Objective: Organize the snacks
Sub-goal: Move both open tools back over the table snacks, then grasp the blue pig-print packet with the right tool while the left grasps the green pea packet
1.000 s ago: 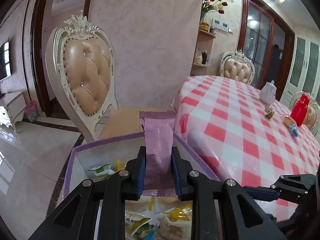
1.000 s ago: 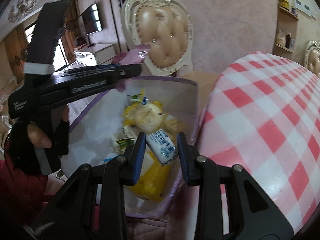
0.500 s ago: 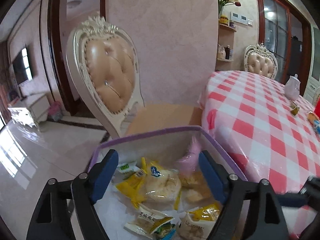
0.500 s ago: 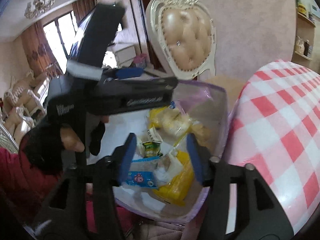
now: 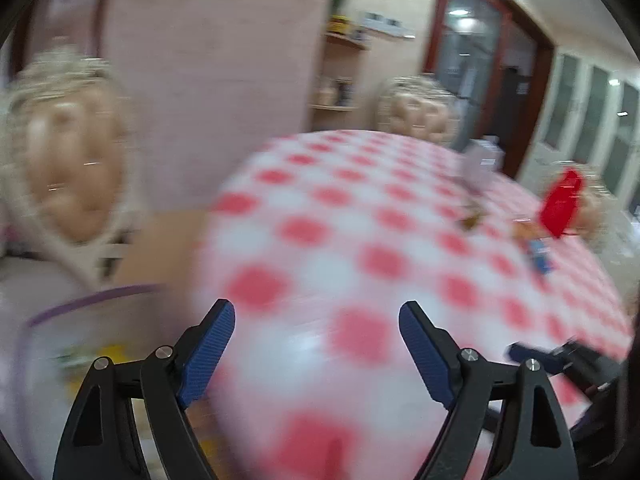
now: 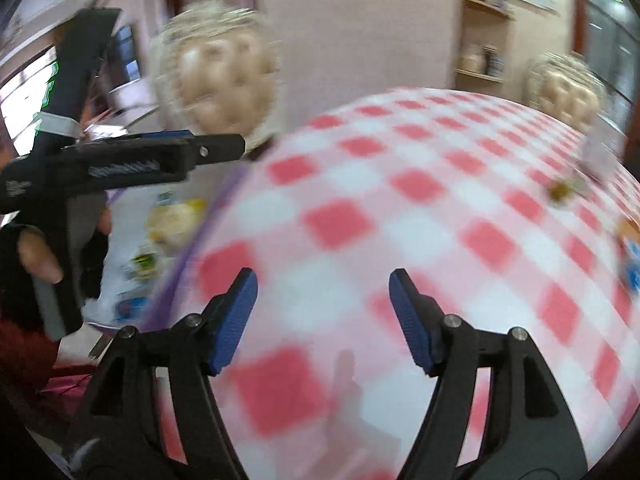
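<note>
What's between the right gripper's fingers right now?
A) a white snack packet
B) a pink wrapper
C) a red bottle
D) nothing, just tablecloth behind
D: the right gripper has its jaws opening with an empty gap, only the red-checked tablecloth showing behind.

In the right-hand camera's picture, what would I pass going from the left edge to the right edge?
The left gripper in the person's hand → the purple-rimmed bin of snacks → the red-checked tablecloth → a blurred orange-and-blue packet at the right edge.
</note>
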The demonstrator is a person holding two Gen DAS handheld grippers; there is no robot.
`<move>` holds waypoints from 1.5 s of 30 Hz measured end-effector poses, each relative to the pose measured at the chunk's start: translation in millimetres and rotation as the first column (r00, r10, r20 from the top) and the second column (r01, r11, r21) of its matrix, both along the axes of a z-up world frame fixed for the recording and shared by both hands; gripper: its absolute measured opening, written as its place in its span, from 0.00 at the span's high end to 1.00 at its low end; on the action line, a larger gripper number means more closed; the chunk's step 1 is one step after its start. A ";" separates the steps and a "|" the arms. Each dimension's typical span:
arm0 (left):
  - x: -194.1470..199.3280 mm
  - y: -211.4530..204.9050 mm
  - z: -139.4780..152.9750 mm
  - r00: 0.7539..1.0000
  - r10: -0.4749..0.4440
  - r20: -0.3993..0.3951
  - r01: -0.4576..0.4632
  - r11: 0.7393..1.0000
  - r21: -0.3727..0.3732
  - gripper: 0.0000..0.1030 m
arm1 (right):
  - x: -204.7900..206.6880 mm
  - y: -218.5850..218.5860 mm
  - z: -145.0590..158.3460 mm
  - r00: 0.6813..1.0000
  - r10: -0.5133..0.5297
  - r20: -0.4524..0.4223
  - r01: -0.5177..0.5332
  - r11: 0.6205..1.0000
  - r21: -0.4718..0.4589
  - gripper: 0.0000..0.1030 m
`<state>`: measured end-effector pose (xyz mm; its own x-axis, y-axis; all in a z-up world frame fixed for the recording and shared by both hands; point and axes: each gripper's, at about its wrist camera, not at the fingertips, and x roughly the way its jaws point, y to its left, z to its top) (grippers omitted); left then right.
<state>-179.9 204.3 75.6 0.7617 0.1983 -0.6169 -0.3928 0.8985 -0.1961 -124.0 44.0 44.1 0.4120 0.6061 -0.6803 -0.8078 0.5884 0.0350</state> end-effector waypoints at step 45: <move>277.6 -108.8 -49.2 0.967 -0.246 0.068 0.254 0.952 -0.171 0.17 | 278.9 -181.2 -27.8 0.844 -0.536 -0.020 0.527 0.836 -0.155 0.52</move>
<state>97.7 95.5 26.4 0.8011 -0.1108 -0.5881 -0.1471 0.9161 -0.3730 154.9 -137.2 16.2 0.5995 0.2037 -0.7740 -0.3681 0.9289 -0.0407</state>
